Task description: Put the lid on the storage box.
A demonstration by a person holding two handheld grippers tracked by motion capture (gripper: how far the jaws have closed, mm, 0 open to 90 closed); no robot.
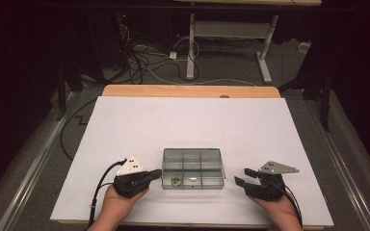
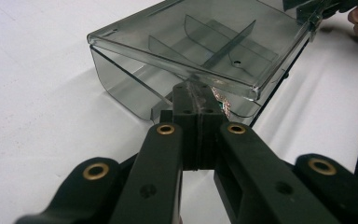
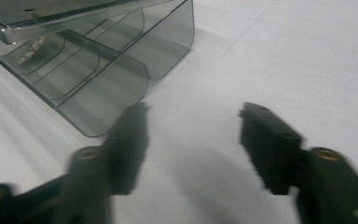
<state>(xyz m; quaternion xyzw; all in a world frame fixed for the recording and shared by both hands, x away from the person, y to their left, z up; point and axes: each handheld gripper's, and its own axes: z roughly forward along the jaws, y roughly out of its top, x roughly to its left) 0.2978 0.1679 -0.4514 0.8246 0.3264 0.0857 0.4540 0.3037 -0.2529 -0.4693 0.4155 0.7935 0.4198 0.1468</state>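
the clear compartment box (image 1: 192,168) lay near the desk's near edge, long axis along it, between left gripper (image 1: 155,174), jaws pressed together at its end, and right gripper (image 1: 242,176), jaws spread, apart.

A table (image 1: 125,91) with a wooden top stood on a grey floor, its bare wood showing as a strip along the far edge. A white sheet (image 1: 188,120) covered nearly all the rest of it. On the sheet, near the front edge and about midway across, sat a smoky clear box (image 1: 192,168) split into compartments, its lid slightly raised. Small items lay in the front compartments, too small to tell what they were.
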